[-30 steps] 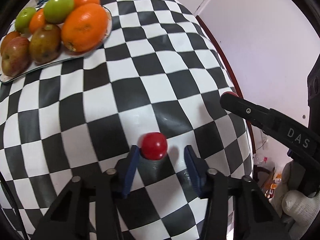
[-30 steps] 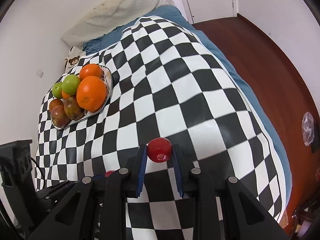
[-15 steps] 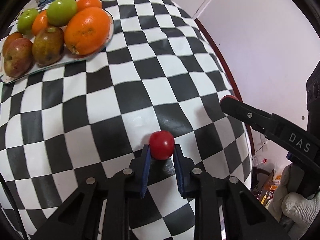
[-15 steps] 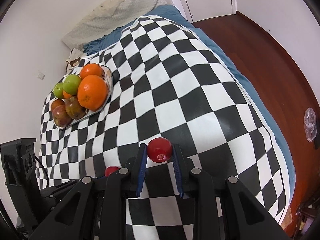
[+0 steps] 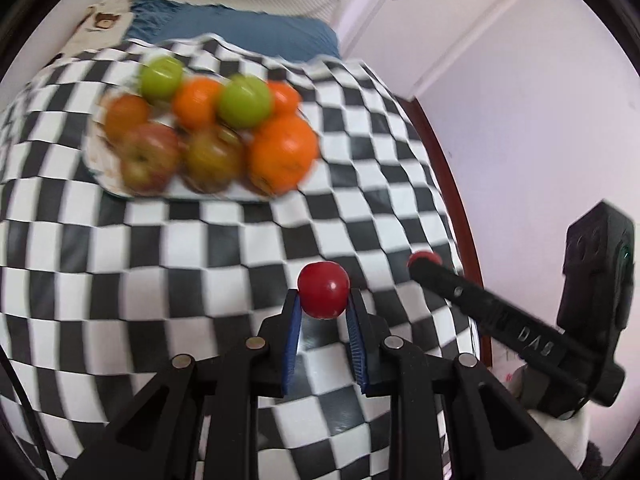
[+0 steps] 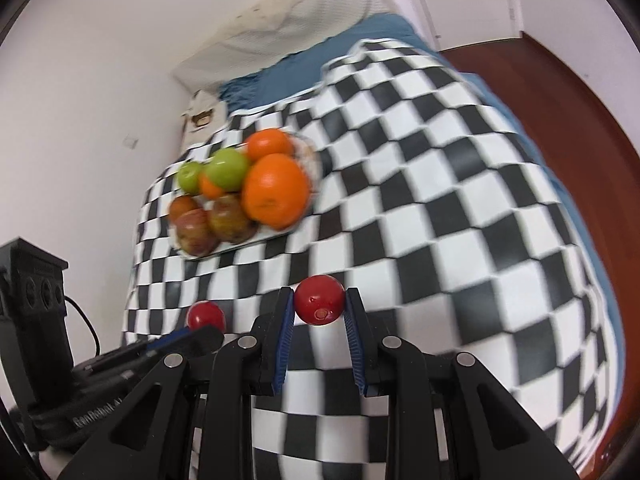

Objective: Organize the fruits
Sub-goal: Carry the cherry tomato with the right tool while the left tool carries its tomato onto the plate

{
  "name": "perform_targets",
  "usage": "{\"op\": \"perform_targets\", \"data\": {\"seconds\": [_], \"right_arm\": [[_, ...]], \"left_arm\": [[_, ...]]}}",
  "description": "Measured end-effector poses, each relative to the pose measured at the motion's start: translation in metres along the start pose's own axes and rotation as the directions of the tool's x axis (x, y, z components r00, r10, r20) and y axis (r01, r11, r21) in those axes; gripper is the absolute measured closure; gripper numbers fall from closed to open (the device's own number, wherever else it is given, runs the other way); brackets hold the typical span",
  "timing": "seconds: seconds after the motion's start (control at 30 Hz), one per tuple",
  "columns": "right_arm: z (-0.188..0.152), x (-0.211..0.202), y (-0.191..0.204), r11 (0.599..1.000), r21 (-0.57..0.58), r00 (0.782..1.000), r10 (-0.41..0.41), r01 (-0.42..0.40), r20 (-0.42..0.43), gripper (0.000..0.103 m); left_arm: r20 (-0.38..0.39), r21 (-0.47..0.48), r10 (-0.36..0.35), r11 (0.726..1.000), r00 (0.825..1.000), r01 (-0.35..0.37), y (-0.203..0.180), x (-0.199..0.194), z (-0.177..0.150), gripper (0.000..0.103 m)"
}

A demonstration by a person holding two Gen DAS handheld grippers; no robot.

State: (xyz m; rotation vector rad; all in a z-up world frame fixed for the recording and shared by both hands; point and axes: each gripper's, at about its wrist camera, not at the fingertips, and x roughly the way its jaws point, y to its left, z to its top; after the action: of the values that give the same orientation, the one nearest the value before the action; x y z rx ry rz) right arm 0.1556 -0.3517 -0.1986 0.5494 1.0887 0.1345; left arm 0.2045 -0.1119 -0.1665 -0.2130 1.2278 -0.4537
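My left gripper (image 5: 323,300) is shut on a small red cherry tomato (image 5: 324,289), held above the checkered cloth (image 5: 224,248). My right gripper (image 6: 319,303) is shut on a second red cherry tomato (image 6: 319,299). The right gripper and its tomato (image 5: 424,258) show at the right of the left wrist view. The left gripper's tomato (image 6: 206,316) shows at the lower left of the right wrist view. A plate (image 5: 100,168) piled with oranges, green apples and reddish apples sits far ahead on the cloth; it also shows in the right wrist view (image 6: 308,152).
The checkered cloth covers a bed with a blue sheet (image 6: 320,60) and a white pillow (image 6: 288,20) at the far end. Wooden floor (image 6: 580,92) lies to the right of the bed. A white wall and door (image 5: 480,40) stand beyond.
My left gripper closed on its tomato and lifted it. Both grippers have tilted up and moved toward the plate, which now sits nearer the middle of both views.
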Motion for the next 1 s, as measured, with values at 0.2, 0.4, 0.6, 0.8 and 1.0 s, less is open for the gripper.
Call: {"op": "perform_targets", "data": {"seconds": [0.2,0.4,0.6,0.8,1.0], "right_arm": [[0.016,0.031,0.054,0.993,-0.063,0.994,0.094,-0.097,-0.059,0.076],[0.041,0.072,0.117,0.974,-0.148,0.981,0.153,-0.170,-0.123,0.076],[0.061,0.125,0.169,0.950,-0.226,0.962,0.168,-0.217,-0.217,0.076],[0.074,0.167,0.211,0.905,-0.359,0.947,0.119,-0.227,-0.297,0.076],[0.082,0.184,0.239,0.857,-0.467,0.943,0.058,-0.216,-0.329,0.076]], "left_arm": [[0.068,-0.068,0.042,0.997,0.997,-0.038,0.051,-0.038,0.029,0.083],[0.099,-0.124,0.088,0.989,0.991,-0.075,0.110,-0.052,0.060,0.083],[0.029,-0.260,-0.024,0.965,0.999,0.031,0.172,-0.019,0.082,0.083],[-0.013,-0.416,-0.169,0.897,0.986,0.148,0.221,0.015,0.100,0.083],[-0.046,-0.471,-0.237,0.862,0.971,0.188,0.241,0.031,0.100,0.083]]}}
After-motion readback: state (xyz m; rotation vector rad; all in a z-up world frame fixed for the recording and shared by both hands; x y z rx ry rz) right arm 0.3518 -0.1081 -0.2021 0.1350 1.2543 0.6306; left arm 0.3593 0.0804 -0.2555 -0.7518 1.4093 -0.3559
